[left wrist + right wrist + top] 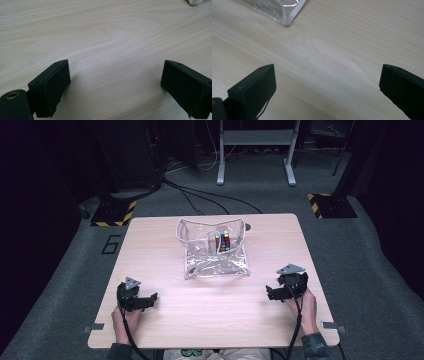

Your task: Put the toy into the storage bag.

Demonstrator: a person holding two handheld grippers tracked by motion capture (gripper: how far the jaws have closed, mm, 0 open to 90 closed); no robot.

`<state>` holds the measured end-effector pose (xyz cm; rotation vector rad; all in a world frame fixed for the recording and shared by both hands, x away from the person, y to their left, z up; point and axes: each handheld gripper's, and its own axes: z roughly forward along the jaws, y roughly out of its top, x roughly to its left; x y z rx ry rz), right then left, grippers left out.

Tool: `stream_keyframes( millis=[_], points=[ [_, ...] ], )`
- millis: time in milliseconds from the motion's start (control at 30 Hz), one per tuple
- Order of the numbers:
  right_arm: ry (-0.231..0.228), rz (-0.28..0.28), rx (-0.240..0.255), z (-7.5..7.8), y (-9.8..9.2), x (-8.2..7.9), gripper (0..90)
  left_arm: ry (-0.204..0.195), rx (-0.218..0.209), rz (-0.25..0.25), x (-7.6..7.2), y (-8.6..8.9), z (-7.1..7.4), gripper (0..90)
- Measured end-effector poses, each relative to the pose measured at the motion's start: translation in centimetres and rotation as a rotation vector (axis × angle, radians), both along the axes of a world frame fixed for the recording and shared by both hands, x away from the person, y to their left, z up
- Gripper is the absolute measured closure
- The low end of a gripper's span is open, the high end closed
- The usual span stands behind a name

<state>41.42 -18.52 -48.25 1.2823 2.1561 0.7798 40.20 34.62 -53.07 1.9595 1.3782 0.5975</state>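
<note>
A clear plastic pouch (214, 251) with white edging stands open on the middle of the wooden table (165, 320). Inside it, toward its right side, sits a multicoloured puzzle cube (223, 242). My left gripper (150, 299) rests on the table near the front left, open, with bare wood between its jaws (115, 80). My right gripper (270, 292) rests near the front right, also open and holding nothing (327, 85). A corner of the pouch (287, 15) shows at the top left of the right gripper view, well beyond the jaws.
Small metal clips (94, 327) sit at the table's front corners. Cables (200, 195) run across the grey floor behind the table, beside a white stand's legs (255, 155) and yellow-black striped bases (114, 212).
</note>
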Motion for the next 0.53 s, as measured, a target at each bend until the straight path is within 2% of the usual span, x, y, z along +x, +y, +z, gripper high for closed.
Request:
stream_keyframes(
  millis=[200, 233, 400, 467, 533],
  points=[
    [0.018, 0.006, 0.045, -2.1, -0.8, -1.0, 1.3, -0.001, 0.0, 0.001, 0.0, 0.0, 0.0, 8.5],
    [0.019, 0.003, 0.053, -2.8, -1.0, -1.2, 1.3, -0.001, 0.0, 0.001, 0.0, 0.0, 0.0, 8.5],
    [0.023, -0.006, 0.054, -4.2, -1.3, -1.5, 0.0, 0.001, -0.002, 0.003, 0.0, -0.1, 0.0, 8.5],
    [0.019, -0.005, 0.111, -4.7, -1.9, -1.6, 0.0, 0.001, -0.002, 0.004, 0.0, -0.1, 0.0, 8.5],
    [0.02, -0.017, 0.114, -4.7, -2.1, -1.8, 0.0, 0.001, -0.002, 0.005, 0.0, -0.1, 0.0, 8.5]
  ],
)
